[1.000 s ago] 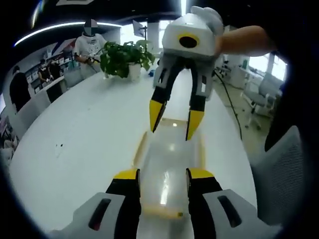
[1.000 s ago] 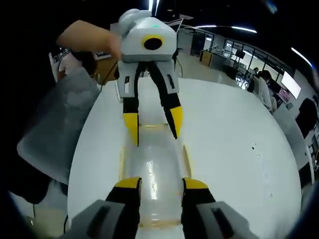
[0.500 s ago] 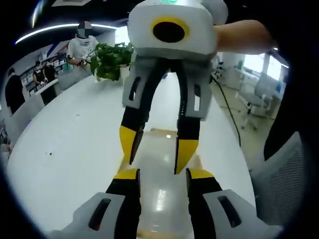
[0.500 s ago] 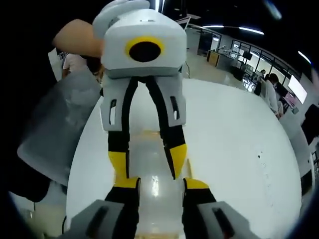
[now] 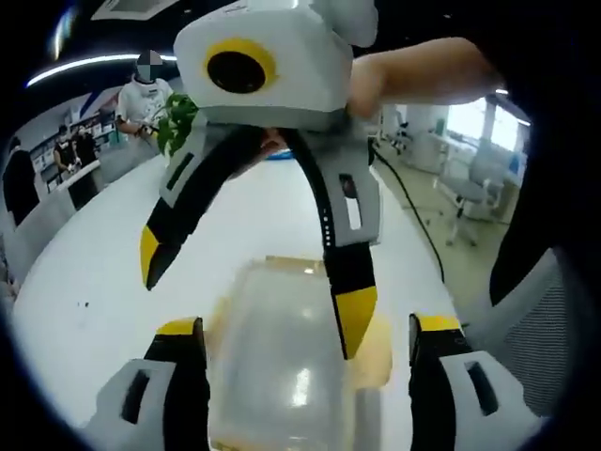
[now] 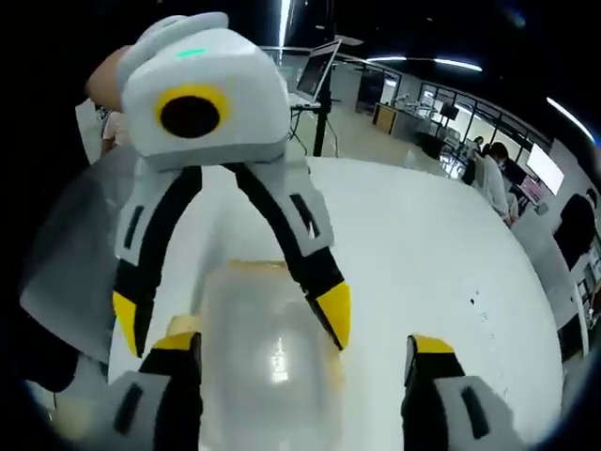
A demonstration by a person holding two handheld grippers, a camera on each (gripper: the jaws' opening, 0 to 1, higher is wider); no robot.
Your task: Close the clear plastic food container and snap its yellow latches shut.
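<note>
The clear plastic container (image 5: 282, 376) with its yellow rim lies on the white table (image 5: 84, 272), blurred and close under both grippers. My left gripper (image 5: 308, 329) is open wide, one jaw on each side of the container's near end. My right gripper (image 5: 252, 287) faces it from the far end, also open wide and hanging over the lid. In the right gripper view the container (image 6: 268, 376) sits between my right gripper's (image 6: 302, 345) spread jaws, and the left gripper (image 6: 230, 315) reaches over it from the opposite side. A yellow latch (image 5: 286, 266) shows at the far end.
A potted plant (image 5: 174, 122) stands at the table's far end, with people (image 5: 141, 89) behind it. A grey office chair (image 5: 554, 329) is beside the table; it shows as the chair (image 6: 75, 254) in the right gripper view. A hand (image 5: 423, 75) holds the right gripper.
Both grippers have opened from a narrow gap to a wide one. They have drawn closer together over the container, so each fills more of the other's view.
</note>
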